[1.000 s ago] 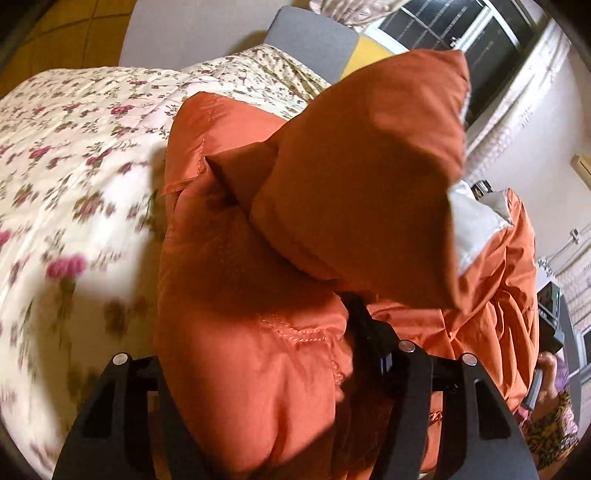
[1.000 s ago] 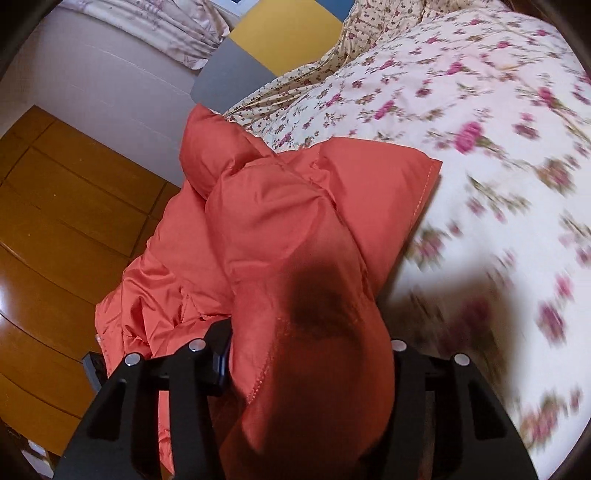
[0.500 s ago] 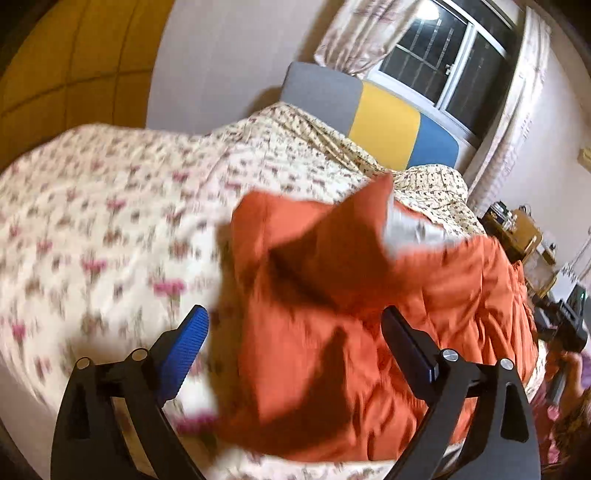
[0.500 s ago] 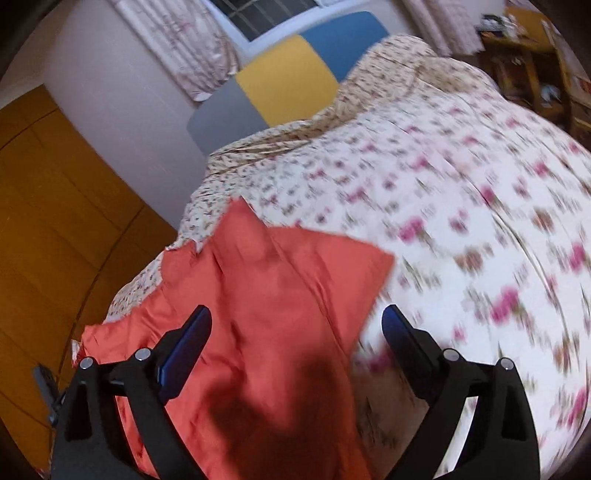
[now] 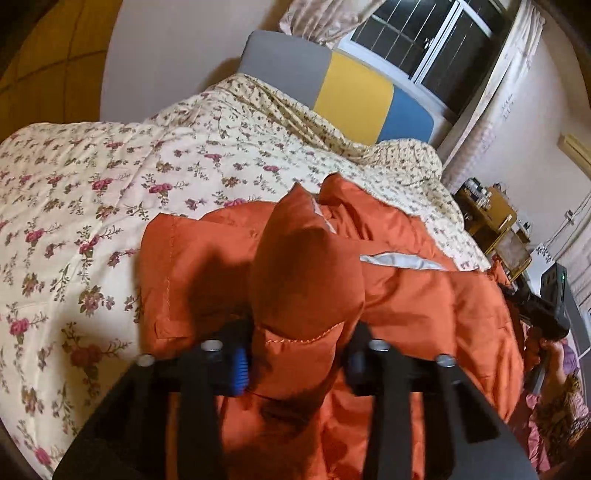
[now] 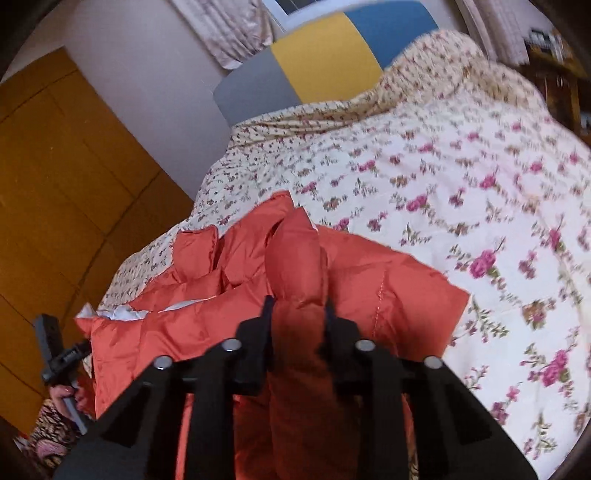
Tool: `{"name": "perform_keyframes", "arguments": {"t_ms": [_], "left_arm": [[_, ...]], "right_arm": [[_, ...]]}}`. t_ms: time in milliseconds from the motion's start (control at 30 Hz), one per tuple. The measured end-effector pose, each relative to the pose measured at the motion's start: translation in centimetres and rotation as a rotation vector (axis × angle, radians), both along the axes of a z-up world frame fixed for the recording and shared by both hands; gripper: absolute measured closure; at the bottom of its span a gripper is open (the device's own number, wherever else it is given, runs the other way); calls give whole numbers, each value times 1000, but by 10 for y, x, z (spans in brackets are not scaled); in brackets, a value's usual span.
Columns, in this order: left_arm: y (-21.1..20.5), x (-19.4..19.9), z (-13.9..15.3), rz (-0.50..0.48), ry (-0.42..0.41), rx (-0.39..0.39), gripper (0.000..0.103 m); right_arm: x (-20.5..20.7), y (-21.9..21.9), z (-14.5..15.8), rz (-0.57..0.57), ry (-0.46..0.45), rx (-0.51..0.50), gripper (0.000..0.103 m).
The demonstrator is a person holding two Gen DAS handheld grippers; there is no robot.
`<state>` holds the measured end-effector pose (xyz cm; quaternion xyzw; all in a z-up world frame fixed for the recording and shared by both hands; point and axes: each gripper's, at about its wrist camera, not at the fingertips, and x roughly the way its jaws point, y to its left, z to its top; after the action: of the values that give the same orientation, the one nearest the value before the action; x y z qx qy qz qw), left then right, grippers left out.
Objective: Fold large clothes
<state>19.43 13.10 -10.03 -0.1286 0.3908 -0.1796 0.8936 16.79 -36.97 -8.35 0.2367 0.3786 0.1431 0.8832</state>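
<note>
A puffy orange jacket (image 5: pixel 406 295) with a pale grey lining (image 5: pixel 399 260) lies bunched on a floral bedspread (image 5: pixel 92 192). My left gripper (image 5: pixel 299 354) is shut on a raised fold of the orange jacket. In the right wrist view the same jacket (image 6: pixel 388 295) lies at the bed's near edge, and my right gripper (image 6: pixel 299 325) is shut on another puffy fold of it. The other hand-held gripper shows at the far right of the left wrist view (image 5: pixel 546 306) and at the lower left of the right wrist view (image 6: pixel 55 354).
A grey, yellow and blue headboard (image 5: pixel 354 92) stands at the far end of the bed, under a window (image 5: pixel 424 33) with curtains. A wooden wardrobe (image 6: pixel 55 184) stands to the bed's left. A small cluttered table (image 5: pixel 495 221) stands to the bed's right.
Both grippers opened and dropped the jacket half a second ago, then closed again on new folds of it. The jacket now lies lower and flatter on the bed.
</note>
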Motion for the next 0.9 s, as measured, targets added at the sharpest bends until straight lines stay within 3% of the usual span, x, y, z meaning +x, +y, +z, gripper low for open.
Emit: {"name": "perform_keyframes", "arguments": {"t_ms": [67, 200, 400, 533, 633, 800, 900], "left_arm": [[2, -8, 11, 18, -32, -5, 76], [11, -16, 45, 69, -131, -31, 78], [14, 2, 81, 185, -243, -47, 81], [10, 31, 83, 283, -239, -78, 82], [-8, 57, 76, 352, -262, 30, 82], [-14, 90, 41, 426, -206, 93, 82], [-15, 104, 18, 443, -173, 139, 82]], "right_arm": [[-7, -2, 12, -16, -22, -16, 86], [-9, -6, 40, -40, -67, -28, 88], [18, -5, 71, -123, -135, -34, 88], [49, -2, 63, -195, -126, -52, 88], [75, 5, 45, -238, -115, -127, 88], [103, 13, 7, -256, -71, -247, 88], [112, 14, -17, -256, -34, -268, 87]]}}
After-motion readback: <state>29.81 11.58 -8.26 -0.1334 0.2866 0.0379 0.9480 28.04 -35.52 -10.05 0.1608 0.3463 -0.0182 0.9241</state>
